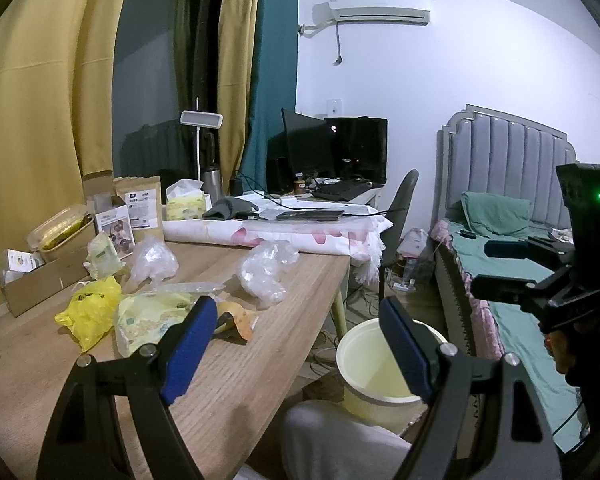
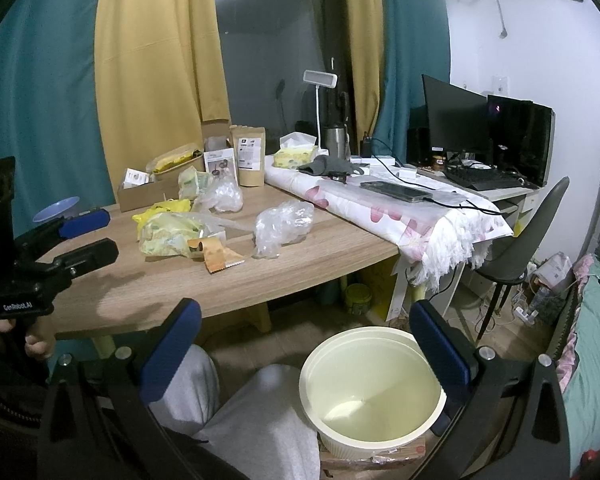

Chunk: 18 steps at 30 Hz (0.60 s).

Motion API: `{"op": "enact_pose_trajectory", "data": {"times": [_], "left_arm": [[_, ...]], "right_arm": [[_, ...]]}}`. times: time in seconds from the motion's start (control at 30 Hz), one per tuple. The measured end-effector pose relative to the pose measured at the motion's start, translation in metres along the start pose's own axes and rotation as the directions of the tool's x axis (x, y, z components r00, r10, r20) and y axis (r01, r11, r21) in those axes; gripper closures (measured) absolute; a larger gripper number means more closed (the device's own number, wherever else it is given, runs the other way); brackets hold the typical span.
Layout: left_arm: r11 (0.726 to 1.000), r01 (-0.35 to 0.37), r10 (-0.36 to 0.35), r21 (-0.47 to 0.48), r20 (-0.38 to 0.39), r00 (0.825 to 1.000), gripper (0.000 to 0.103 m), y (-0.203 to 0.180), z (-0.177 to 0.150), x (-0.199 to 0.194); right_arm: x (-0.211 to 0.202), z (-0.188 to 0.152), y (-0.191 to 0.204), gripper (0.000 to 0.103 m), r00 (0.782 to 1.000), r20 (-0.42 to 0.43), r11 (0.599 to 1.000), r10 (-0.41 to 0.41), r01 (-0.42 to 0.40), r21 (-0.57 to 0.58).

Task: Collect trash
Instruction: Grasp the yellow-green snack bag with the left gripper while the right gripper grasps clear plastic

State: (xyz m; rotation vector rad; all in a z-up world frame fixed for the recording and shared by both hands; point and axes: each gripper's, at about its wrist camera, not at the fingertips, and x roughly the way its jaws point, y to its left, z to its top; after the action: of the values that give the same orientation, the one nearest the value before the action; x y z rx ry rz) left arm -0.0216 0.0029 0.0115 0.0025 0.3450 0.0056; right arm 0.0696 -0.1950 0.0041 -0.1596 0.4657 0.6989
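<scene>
With both fingers spread and empty, I judge the clear wrap point(image 1: 266, 276) light, slippery (pinch its crumpled top).

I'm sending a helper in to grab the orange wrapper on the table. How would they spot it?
Start at the wooden table and find the trash pile near its front edge. The orange wrapper lies at the pile's near side, beside the pale yellow bag. It alone is flat, orange, with a jagged edge.
</scene>
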Motion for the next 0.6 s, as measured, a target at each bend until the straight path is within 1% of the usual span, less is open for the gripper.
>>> {"op": "enact_pose_trajectory", "data": {"times": [0.1, 0.27, 0.4, 0.6], "left_arm": [[1.000, -0.004, 0.004, -0.001, -0.001, 1.000, 0.020, 0.002, -0.001, 0.001], [0.999, -0.029, 0.029, -0.014, -0.029, 0.999, 0.020, 0.010, 0.000, 0.010], [0.999, -0.050, 0.048, -0.020, -0.070, 0.996, 0.020, 0.023, 0.001, 0.022], [0.994, -0.102, 0.094, -0.049, -0.140, 0.986, 0.020, 0.053, 0.004, 0.041]], "right_arm": [[0.006, 0.001, 0.000, 0.000, 1.000, -0.010, 1.000, 0.011, -0.011, -0.003], [0.026, 0.007, -0.003, 0.000, 0.999, -0.033, 0.999, 0.041, -0.041, -0.003], [0.051, 0.015, -0.004, 0.000, 0.995, -0.067, 0.997, 0.074, -0.074, -0.002], [0.091, 0.034, 0.004, 0.000, 0.986, -0.109, 0.992, 0.123, -0.125, -0.007]]}}
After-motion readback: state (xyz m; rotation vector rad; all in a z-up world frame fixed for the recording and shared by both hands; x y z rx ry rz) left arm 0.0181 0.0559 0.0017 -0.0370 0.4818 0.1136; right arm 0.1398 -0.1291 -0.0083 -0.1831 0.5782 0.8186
